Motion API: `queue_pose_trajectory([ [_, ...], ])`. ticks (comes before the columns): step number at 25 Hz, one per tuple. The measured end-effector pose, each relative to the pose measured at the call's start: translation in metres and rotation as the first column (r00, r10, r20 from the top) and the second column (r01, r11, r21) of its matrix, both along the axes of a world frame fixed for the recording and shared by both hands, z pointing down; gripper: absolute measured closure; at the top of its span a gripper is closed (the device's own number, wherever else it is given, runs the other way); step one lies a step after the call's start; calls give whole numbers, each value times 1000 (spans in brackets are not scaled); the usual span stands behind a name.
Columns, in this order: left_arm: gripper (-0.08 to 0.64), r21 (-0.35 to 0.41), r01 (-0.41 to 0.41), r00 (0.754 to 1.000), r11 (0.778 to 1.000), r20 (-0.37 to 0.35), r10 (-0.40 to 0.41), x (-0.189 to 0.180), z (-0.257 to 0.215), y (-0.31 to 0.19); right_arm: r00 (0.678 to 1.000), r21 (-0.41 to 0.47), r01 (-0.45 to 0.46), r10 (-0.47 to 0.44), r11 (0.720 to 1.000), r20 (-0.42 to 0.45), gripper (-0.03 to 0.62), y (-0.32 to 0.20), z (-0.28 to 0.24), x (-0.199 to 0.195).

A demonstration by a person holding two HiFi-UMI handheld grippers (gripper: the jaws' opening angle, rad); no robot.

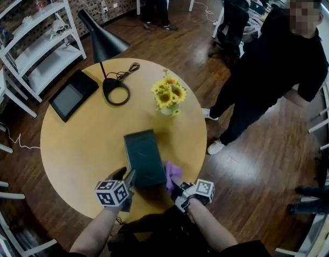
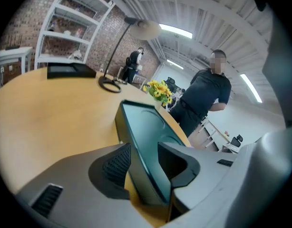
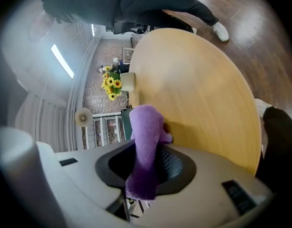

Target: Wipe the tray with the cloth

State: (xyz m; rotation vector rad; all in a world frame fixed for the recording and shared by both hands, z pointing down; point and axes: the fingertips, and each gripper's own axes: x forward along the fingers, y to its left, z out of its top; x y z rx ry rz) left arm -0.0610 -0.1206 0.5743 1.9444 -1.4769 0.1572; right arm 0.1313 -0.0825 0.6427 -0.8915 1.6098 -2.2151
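On the head view I see the round wooden table (image 1: 73, 143) with the dark green tray (image 1: 143, 157) lying near its close edge. My left gripper (image 1: 127, 180) sits at the tray's near left corner. My right gripper (image 1: 175, 189) is just beside the tray's near right side, with the purple cloth (image 1: 172, 171) sticking up from it. A black lamp (image 1: 103, 42) and a pot of sunflowers (image 1: 169, 92) stand farther back, and a person (image 1: 277, 63) stands beside the table.

On the left gripper view, the jaws are part closed and clamp the tray's (image 2: 148, 132) rim, one pad on either side.

On the right gripper view, the jaws pinch the cloth (image 3: 146, 137) tight. A sliver of the tray (image 3: 126, 122) shows just behind the cloth.
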Motion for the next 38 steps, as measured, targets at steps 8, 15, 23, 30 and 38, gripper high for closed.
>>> queue_pose_trajectory([
  [8,284,179,-325,923,929,274,270,-1,-44,-157,988,-31,-144,145,989,52,482,22,-11,8],
  [15,315,-28,-504,844,864,197,499,21,14,-157,979,-112,-195,200,974,40,482,35,-5,4],
  [23,325,-56,-438,876,897,195,440,-38,10,-119,980,-93,-198,200,976,11,492,2,-6,-10],
  [30,318,-50,-275,957,960,77,278,-95,10,-48,988,-26,-146,145,989,-48,494,-75,-11,-28],
  [38,318,-40,-195,971,980,-148,188,-75,6,51,981,141,84,-56,987,-188,492,-149,-6,-51],
])
